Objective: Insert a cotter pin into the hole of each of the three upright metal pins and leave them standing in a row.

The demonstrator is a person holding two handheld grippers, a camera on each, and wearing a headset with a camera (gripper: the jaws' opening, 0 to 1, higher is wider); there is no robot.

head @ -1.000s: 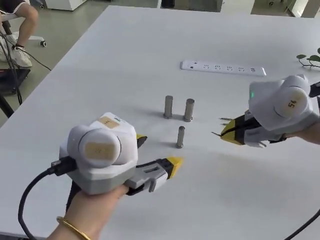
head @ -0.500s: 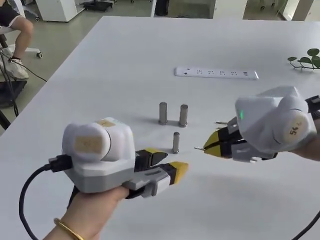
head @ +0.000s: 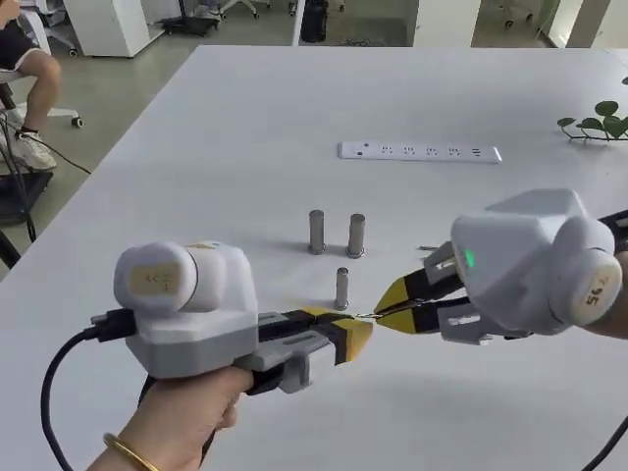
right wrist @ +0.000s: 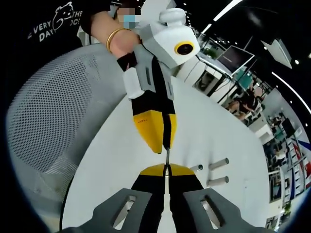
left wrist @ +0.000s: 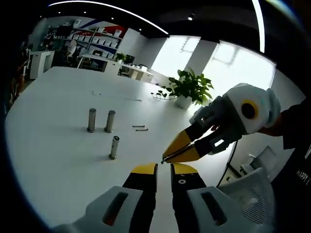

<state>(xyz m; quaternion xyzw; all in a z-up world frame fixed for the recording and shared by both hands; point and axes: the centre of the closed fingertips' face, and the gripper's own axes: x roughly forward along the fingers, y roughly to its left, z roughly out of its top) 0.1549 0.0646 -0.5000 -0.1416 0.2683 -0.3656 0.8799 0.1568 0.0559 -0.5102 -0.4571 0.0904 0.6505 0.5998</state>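
Three upright metal pins [head: 341,288] stand on the white table [head: 245,128], two side by side behind and one in front; they also show in the left gripper view [left wrist: 114,147]. My right gripper [head: 378,314] is shut on a thin cotter pin [head: 363,316], held in the air in front of the pins. The cotter pin [right wrist: 166,156] points at my left gripper [head: 348,334], and its free end reaches the tips. The left gripper [left wrist: 164,168] has its jaws a narrow gap apart, and the cotter pin's tip [left wrist: 163,159] is just above them.
Two loose cotter pins [left wrist: 139,128] lie on the table right of the back pins, one seen in the head view [head: 428,248]. A white power strip [head: 419,152] lies further back. A plant [head: 594,123] is at the far right, and a mesh chair [right wrist: 53,126] stands beside the table.
The right gripper has come left with the cotter pin and the left gripper has come right, so their tips now meet. The left jaws have narrowed.
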